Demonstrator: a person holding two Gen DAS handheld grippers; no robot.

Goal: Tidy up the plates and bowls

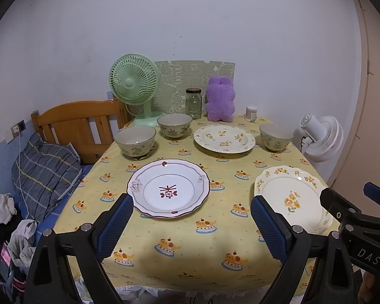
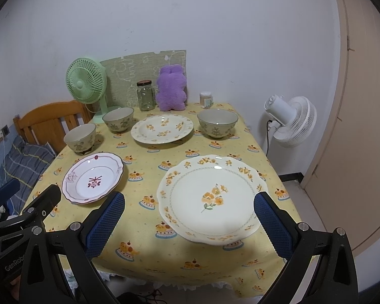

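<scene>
On the yellow tablecloth (image 1: 190, 248) lie three plates and three bowls. A white plate with a red motif (image 1: 168, 188) (image 2: 93, 177) sits front left. A cream plate with orange flowers (image 2: 210, 198) (image 1: 291, 197) sits front right. A second floral plate (image 1: 224, 138) (image 2: 162, 128) lies further back. Two green-patterned bowls (image 1: 135, 140) (image 1: 174, 125) stand at the left, a third bowl (image 1: 276, 136) (image 2: 217, 122) at the right. My left gripper (image 1: 192, 206) hangs open before the red-motif plate. My right gripper (image 2: 189, 201) is open over the near floral plate's front edge.
At the table's back stand a green fan (image 1: 136, 86), a glass jar (image 1: 193, 102), a purple plush toy (image 1: 220, 98) and a small container (image 1: 251, 113). A white fan (image 2: 291, 120) stands right of the table. A wooden bed frame (image 1: 81, 124) and pillow (image 1: 45, 169) lie left.
</scene>
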